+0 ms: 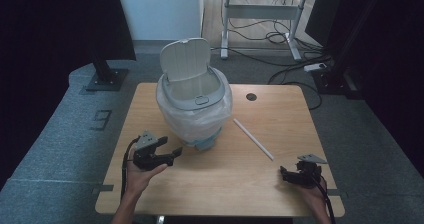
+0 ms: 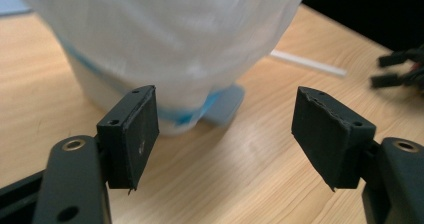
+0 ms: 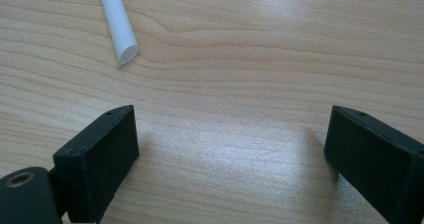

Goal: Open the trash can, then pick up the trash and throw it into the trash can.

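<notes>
A small grey bin (image 1: 195,104) lined with a white plastic bag (image 2: 165,34) stands at the back middle of the wooden table (image 1: 215,184), its lid (image 1: 185,59) tipped up. A blue foot piece (image 2: 225,106) juts from its base. My left gripper (image 1: 172,146) is open just left of and in front of the bin's base, jaws wide apart in the left gripper view (image 2: 225,129) with nothing between them. A white tube (image 1: 253,139) lies to the right of the bin. My right gripper (image 1: 284,174) rests open near the front right edge, and its view (image 3: 230,154) has the tube's end (image 3: 117,21) ahead.
A round cable hole (image 1: 251,97) sits in the table's back right. Behind the table on the floor are a desk frame (image 1: 260,14), a power strip with cables (image 1: 315,66) and a black stand base (image 1: 105,76). Bare wood lies between the two grippers.
</notes>
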### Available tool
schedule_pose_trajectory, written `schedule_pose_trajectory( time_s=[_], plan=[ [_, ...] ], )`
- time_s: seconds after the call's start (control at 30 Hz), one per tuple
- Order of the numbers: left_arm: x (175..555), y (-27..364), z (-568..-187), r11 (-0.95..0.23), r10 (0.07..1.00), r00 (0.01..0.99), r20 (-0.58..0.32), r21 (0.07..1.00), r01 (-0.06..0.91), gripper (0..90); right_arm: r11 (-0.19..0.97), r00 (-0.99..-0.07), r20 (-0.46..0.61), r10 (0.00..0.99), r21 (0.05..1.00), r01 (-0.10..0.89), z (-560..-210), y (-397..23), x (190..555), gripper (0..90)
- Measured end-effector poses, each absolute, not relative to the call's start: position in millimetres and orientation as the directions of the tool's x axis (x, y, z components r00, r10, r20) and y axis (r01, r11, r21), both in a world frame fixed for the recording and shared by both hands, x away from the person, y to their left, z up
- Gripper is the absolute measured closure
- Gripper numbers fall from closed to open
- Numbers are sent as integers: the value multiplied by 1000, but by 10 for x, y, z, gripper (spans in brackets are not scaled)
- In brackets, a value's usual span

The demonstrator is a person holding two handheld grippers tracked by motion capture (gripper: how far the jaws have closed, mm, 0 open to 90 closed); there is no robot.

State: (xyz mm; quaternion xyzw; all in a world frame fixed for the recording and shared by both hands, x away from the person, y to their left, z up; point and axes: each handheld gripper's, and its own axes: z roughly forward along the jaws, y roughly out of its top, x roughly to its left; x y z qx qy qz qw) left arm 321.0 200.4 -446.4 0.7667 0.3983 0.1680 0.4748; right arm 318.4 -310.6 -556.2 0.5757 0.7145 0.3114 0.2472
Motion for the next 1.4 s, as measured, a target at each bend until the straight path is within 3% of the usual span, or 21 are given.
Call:
schedule_pose_trajectory(
  time_s=[0.6, 0.73, 1.07, 1.4],
  plan=[
    [3256, 2126, -4731, -199, 788, 594, -163, 845, 496, 282, 149, -226, 8, 974, 728, 669, -5560, -3110, 3183, 62],
    [3258, 2152, -4742, -195, 792, 588, -166, 843, 501, 283, 152, -240, 13, 971, 739, 656, -5549, -3123, 3178, 135],
    [3254, 2158, -4786, -197, 795, 582, -172, 834, 515, 290, 162, -286, 26, 958, 774, 612, -5314, -3006, 3223, 148],
    [3273, 2185, -4859, -191, 797, 573, -191, 820, 539, 292, 199, -350, 26, 936, 783, 590, -5184, -2705, 3506, 216]
  ],
)
